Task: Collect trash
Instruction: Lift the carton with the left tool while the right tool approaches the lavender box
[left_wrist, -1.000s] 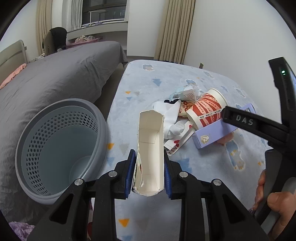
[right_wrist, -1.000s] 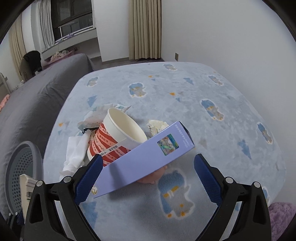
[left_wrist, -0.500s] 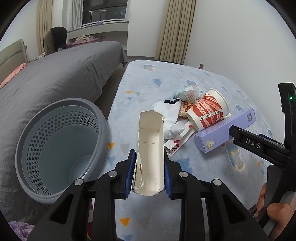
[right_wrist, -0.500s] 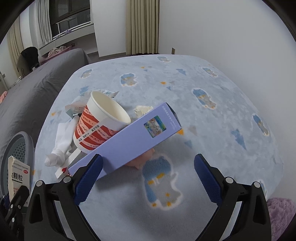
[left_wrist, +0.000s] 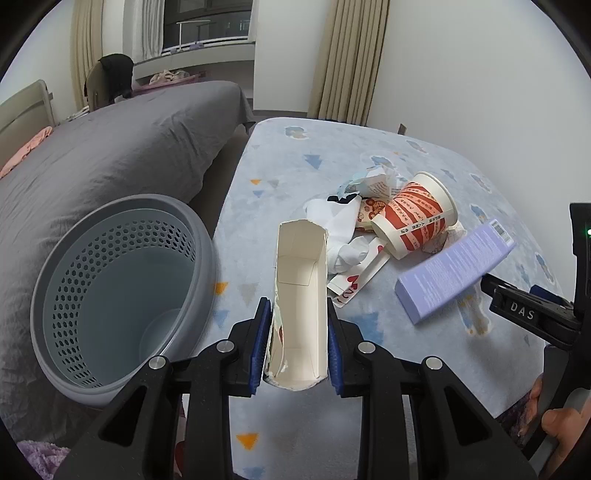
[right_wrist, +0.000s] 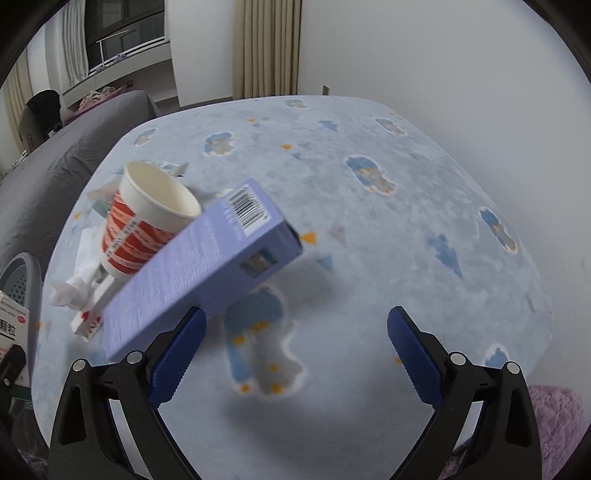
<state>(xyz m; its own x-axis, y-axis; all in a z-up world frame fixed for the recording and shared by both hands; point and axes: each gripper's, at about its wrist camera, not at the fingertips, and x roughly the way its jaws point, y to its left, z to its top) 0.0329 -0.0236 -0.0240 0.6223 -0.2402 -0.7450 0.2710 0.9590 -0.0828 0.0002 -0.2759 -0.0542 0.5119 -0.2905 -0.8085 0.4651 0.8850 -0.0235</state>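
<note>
At the left edge of the patterned blanket stands the grey perforated basket, well apart from the pile. Just right of it, the left gripper is clamped on an open white carton, which looks light and easily crushed. Toward the blanket's middle lie crumpled tissues and a tipped red-striped paper cup. At the right, the purple box leans against the cup; it looks stiff and light, best taken across its narrow sides. The right gripper hangs with jaws wide apart, empty.
</note>
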